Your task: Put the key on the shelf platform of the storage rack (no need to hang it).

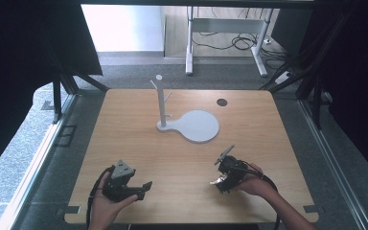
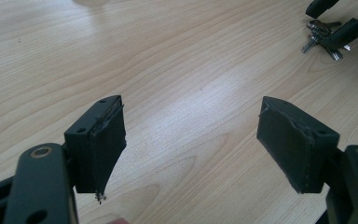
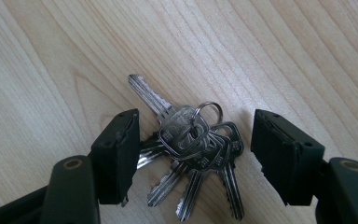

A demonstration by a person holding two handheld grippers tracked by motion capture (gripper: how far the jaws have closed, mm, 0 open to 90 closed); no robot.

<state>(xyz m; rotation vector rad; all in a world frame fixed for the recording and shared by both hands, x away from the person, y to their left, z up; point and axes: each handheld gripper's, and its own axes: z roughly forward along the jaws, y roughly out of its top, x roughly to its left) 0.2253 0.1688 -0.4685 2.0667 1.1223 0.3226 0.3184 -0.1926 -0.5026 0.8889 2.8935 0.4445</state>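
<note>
- The right gripper (image 3: 193,156) sits low over a bunch of keys (image 3: 191,140) on the wooden table (image 3: 51,56). In the right gripper view its two black jaws stand wide apart, one on each side of the bunch, and grip nothing; the left jaw looks to be touching or just over one key's blade, while the right jaw stands clear of the bunch.
- That same view gives the detail the others lack: several silver keys fanned out flat on a small split ring (image 3: 209,111), with one long blade pointing up and away from the jaws and the rest pointing back toward the camera.
- The left gripper (image 2: 191,149) is also spread wide, with bare tabletop between its jaws and nothing held. Its own view catches the keys (image 2: 321,39) far off at the upper right, with the dark jaws of the other gripper over them.
- In the high view both hands hold their grippers near the table's front edge, the left gripper (image 1: 141,188) at the left and the right gripper (image 1: 222,170) at the right, well apart. The keys (image 1: 216,181) show there as a small glint under the right gripper.
- Farther back, near the table's middle, stands a white peg stand (image 1: 162,103) on a flat white base (image 1: 199,125).
- Beyond it lies a small dark round spot (image 1: 222,102) in the tabletop.
</note>
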